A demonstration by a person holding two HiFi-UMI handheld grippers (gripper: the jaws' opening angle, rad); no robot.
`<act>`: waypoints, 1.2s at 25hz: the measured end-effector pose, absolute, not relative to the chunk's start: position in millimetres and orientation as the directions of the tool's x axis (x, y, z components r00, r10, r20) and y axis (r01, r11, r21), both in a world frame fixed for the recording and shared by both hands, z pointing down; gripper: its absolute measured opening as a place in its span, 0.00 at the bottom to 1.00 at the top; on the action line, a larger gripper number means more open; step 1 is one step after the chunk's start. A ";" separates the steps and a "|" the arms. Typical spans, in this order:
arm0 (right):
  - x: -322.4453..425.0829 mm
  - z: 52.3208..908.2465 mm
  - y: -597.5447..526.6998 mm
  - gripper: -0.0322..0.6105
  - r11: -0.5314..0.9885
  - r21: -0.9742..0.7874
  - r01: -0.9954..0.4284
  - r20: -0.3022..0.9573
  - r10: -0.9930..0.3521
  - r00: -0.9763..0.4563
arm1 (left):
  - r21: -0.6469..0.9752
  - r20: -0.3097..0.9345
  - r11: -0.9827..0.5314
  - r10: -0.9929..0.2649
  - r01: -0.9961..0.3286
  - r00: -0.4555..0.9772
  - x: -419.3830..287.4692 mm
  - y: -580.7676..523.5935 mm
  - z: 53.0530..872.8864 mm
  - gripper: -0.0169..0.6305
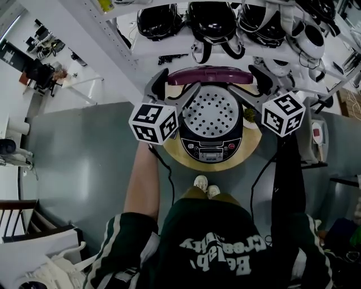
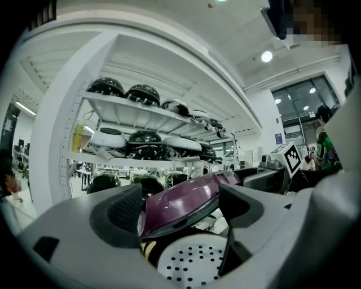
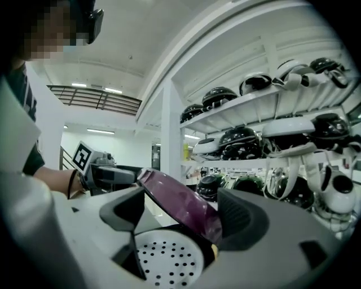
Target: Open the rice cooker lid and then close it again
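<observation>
Both my tongs are released. The left gripper (image 1: 177,84) and the right gripper (image 1: 245,82) hold their jaws wide, each around one end of the purple lid (image 1: 210,75), with no pad pressing on it. The lid stands raised at the far edge of the rice cooker (image 1: 211,148), its long axis running left-right. The shelf (image 1: 151,49) is near behind it, and the floor (image 1: 84,163) is to the left.

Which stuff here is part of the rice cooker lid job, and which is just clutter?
Job: rice cooker, its raised purple lid, left gripper and right gripper, both open, flanking the lid.
Clutter: helmets on the shelves, small plant beside the cooker, round table underneath.
</observation>
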State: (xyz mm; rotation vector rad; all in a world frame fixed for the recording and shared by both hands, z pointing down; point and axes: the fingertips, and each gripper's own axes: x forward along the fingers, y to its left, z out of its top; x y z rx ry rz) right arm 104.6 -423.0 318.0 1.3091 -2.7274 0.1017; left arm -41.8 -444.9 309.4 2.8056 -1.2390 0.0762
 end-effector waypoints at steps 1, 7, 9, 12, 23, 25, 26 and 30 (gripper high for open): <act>103.5 321.5 -417.0 0.69 0.628 -0.014 -0.778 0.137 -0.769 -0.624 | 0.042 0.086 -0.672 -0.735 -0.740 0.672 -42.5 -438.7 313.7 0.65; 98.3 348.1 -380.2 0.69 0.654 -0.018 -0.756 0.185 -0.741 -0.645 | 0.030 0.133 -0.672 -0.731 -0.740 0.669 -46.0 -402.0 342.8 0.65; 96.8 358.9 -369.4 0.69 0.662 -0.021 -0.749 0.202 -0.731 -0.652 | 0.049 0.139 -0.673 -0.727 -0.738 0.673 -47.7 -391.1 352.6 0.65; 94.7 373.2 -355.7 0.70 0.671 -0.027 -0.741 0.226 -0.718 -0.659 | 0.065 0.153 -0.673 -0.722 -0.736 0.674 -49.4 -377.0 365.7 0.65; 86.0 395.6 -320.7 0.72 0.698 -0.038 -0.715 0.256 -0.685 -0.682 | 0.080 0.174 -0.663 -0.726 -0.745 0.665 -45.5 -340.8 386.3 0.65; 83.8 397.7 -317.0 0.72 0.702 -0.043 -0.711 0.255 -0.680 -0.687 | 0.076 0.176 -0.672 -0.719 -0.737 0.673 -40.4 -334.6 388.2 0.65; 82.5 398.9 -315.2 0.72 0.704 -0.045 -0.709 0.256 -0.678 -0.690 | 0.072 0.178 -0.674 -0.716 -0.735 0.675 -38.1 -332.2 389.6 0.65; 75.3 402.4 -309.9 0.71 0.714 -0.056 -0.698 0.259 -0.665 -0.700 | 0.069 0.190 -0.672 -0.717 -0.737 0.671 -34.5 -326.1 394.7 0.65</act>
